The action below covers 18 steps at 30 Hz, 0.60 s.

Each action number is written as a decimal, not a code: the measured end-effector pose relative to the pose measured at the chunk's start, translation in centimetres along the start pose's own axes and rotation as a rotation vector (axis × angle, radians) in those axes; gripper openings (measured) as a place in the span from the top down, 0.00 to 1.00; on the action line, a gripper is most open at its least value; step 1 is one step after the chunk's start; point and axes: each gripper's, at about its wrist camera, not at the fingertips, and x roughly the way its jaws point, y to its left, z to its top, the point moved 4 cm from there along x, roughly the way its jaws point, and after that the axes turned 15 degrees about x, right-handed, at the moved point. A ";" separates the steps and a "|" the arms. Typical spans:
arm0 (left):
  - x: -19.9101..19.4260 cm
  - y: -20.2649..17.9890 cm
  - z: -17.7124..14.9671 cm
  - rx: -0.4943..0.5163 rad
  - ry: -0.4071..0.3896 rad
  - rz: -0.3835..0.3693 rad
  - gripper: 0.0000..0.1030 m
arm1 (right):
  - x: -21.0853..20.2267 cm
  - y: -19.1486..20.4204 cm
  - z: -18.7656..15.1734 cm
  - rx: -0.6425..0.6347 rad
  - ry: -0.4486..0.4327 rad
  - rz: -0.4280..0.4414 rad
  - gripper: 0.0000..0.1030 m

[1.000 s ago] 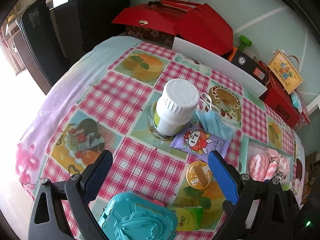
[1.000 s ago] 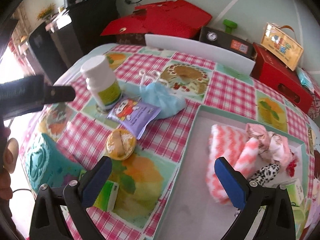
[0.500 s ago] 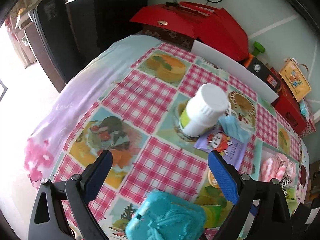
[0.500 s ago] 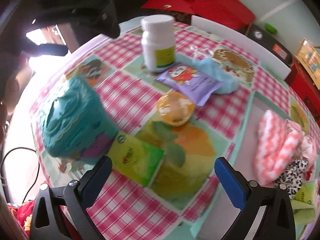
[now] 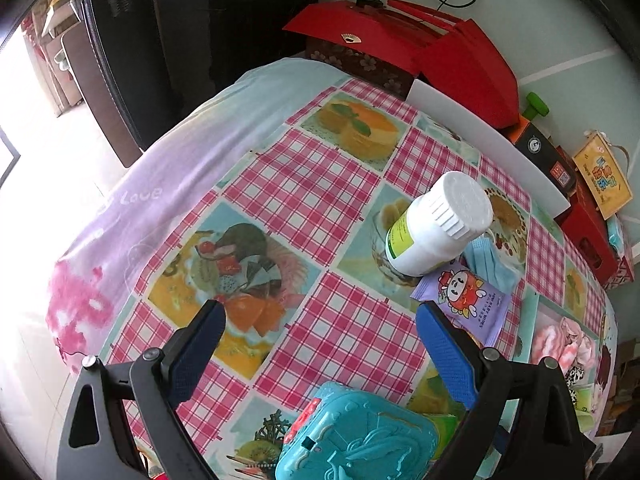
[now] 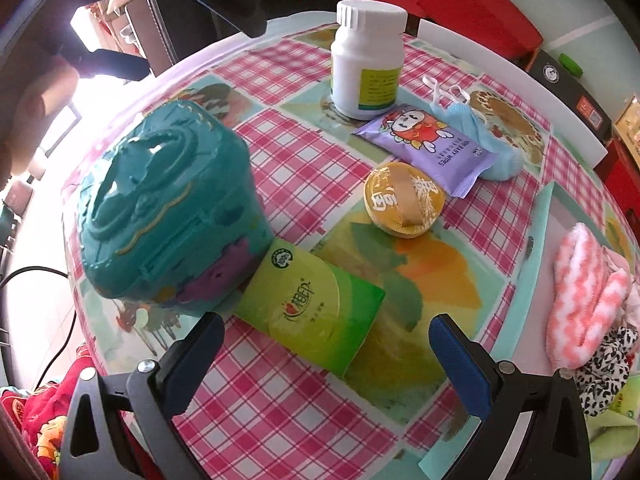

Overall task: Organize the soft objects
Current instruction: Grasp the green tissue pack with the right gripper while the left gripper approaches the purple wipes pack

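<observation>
The green tissue pack (image 6: pixel 310 306) lies against the teal box (image 6: pixel 168 208), directly ahead of the right gripper (image 6: pixel 324 354), whose fingers are spread and empty. It looks light and squashy (pinch its long sides). The left gripper (image 5: pixel 320 338) also hangs agape. The tray (image 6: pixel 538 232), well right of the box, holds a pink striped cloth (image 6: pixel 582 298).

Your left camera looked down from high over the table's near edge, toward the far wall. Your right camera sat lower and closer, facing left across the table. Both saw the white bottle (image 5: pixel 436 228) (image 6: pixel 368 60) and teal box (image 5: pixel 360 436) (image 6: pixel 168 208).
</observation>
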 end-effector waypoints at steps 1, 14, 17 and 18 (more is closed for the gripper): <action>0.0 0.0 0.0 0.000 0.001 0.000 0.07 | 0.2 -0.1 0.1 0.006 -0.001 -0.002 0.00; 0.5 -0.4 0.1 0.011 0.011 0.001 0.07 | 0.6 -2.0 1.1 0.081 -0.031 0.007 0.20; 0.5 -0.5 0.1 0.016 0.012 0.001 0.07 | 0.5 -1.9 1.1 0.085 -0.036 0.010 0.21; 0.5 -0.6 0.1 0.017 0.012 0.002 0.07 | 0.5 -2.0 1.1 0.089 -0.038 0.012 0.21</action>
